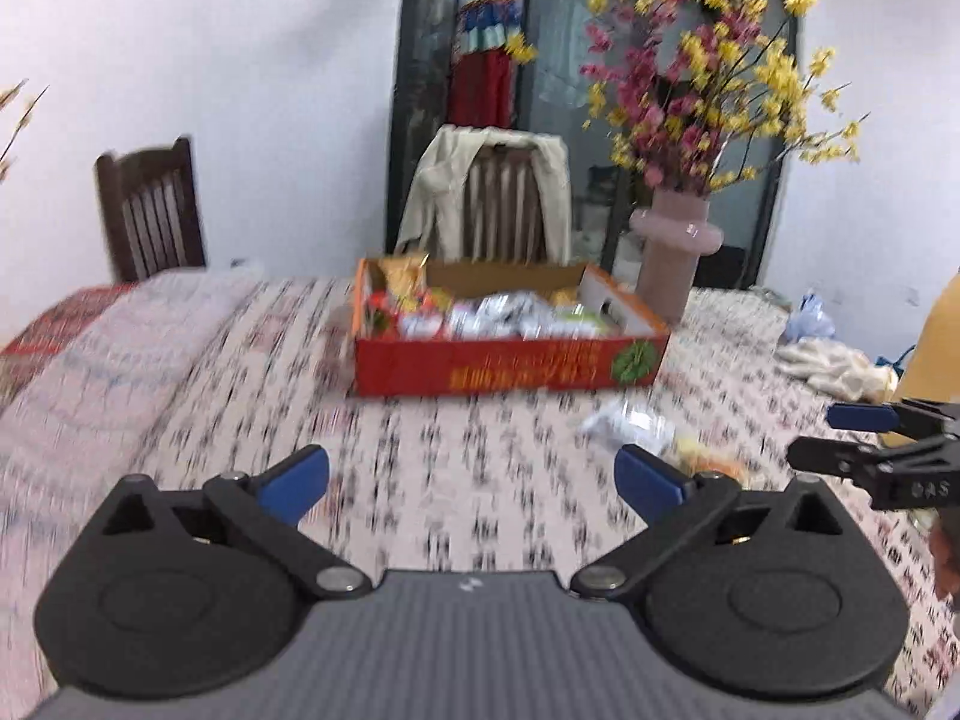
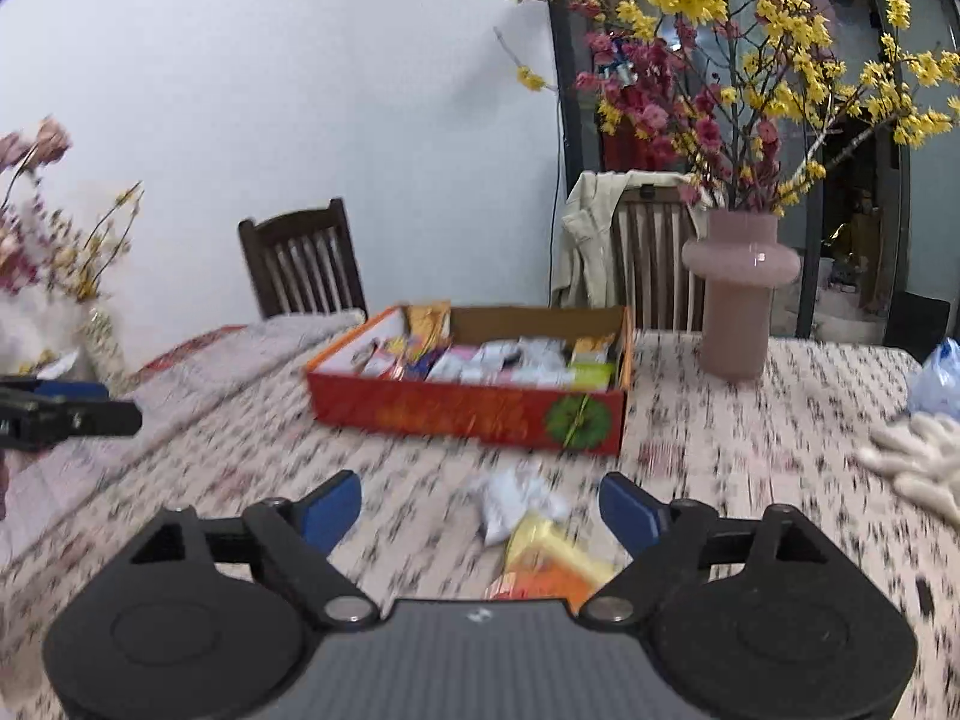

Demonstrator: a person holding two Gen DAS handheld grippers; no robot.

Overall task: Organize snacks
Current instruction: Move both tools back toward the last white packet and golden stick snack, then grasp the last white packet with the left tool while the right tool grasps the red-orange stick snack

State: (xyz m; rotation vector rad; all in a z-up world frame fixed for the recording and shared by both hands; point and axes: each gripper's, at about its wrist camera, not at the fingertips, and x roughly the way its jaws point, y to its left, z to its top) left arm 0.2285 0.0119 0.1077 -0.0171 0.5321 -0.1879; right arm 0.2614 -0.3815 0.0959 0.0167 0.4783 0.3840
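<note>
A red cardboard box point(image 1: 510, 363) point(image 2: 468, 414) holding several snack packets stands on the patterned tablecloth. Two loose snacks lie in front of it: a white packet point(image 2: 516, 501) point(image 1: 624, 423) and a yellow-orange packet point(image 2: 552, 564) point(image 1: 711, 459). My left gripper point(image 1: 471, 477) is open and empty above the cloth, left of the loose packets. My right gripper point(image 2: 480, 507) is open and empty, its fingers on either side of the two loose packets, a little above them. The right gripper also shows at the right edge of the left wrist view point(image 1: 840, 435).
A pink vase point(image 1: 672, 264) point(image 2: 738, 294) with yellow and pink flowers stands right of the box. White gloves point(image 2: 918, 468) and a blue-white bag point(image 2: 939, 381) lie at the far right. Two wooden chairs point(image 2: 303, 261) stand behind the table; one carries a beige garment point(image 1: 444, 192).
</note>
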